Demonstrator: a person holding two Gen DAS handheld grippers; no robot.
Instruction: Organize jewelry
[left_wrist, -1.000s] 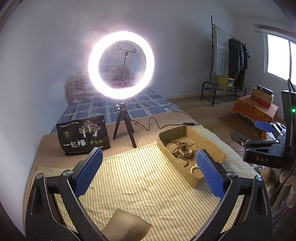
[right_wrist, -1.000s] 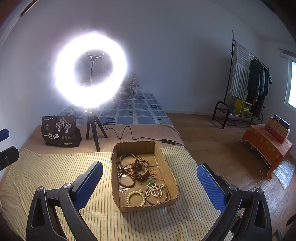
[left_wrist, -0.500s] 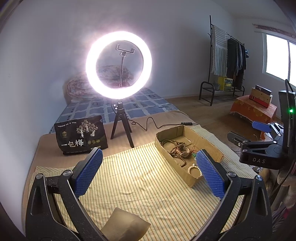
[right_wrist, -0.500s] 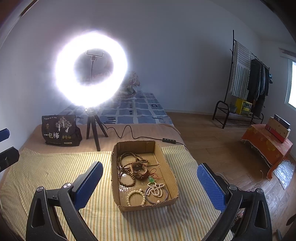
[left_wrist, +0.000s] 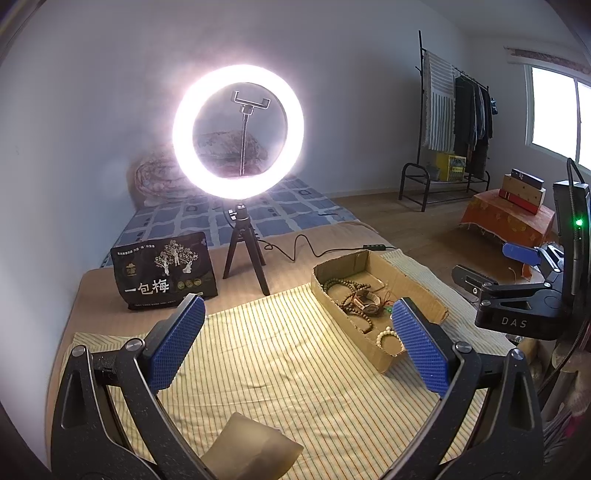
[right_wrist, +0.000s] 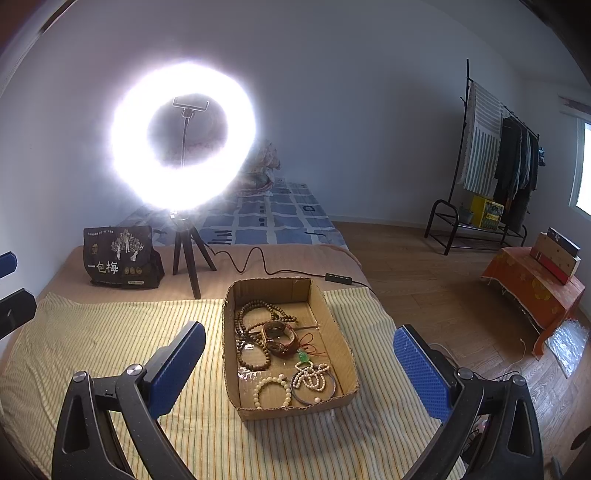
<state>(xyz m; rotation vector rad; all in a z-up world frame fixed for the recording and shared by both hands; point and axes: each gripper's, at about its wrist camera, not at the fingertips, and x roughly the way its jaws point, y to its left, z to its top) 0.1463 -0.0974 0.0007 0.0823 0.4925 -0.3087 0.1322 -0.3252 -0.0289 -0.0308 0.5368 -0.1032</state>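
— On the striped yellow cloth (right_wrist: 110, 343), what did you see?

— A shallow cardboard box (right_wrist: 341, 352) lay there, open on top, holding the jewelry: dark wooden bead strands (right_wrist: 251, 314), a brown leather band (right_wrist: 279, 334), a green pendant on red cord (right_wrist: 303, 356), a white bead bracelet (right_wrist: 271, 387) and a tangle of pale beads inside a metal bangle (right_wrist: 314, 380).

— And the grippers?

— The right gripper (right_wrist: 299, 373) hung above the near end of the box, its blue pads spread wide, nothing between them. The left gripper (left_wrist: 295, 343) was over bare cloth to the left of the box (left_wrist: 373, 354), jaws likewise wide apart and empty. From its camera the right gripper (left_wrist: 517, 295) showed at the far right edge.

— Anything behind?

— A lit ring light (right_wrist: 183, 136) on a small tripod stood beyond the cloth, with a black snack bag (right_wrist: 122, 258) beside it, and a clothes rack (right_wrist: 495, 158) stood against the far wall.
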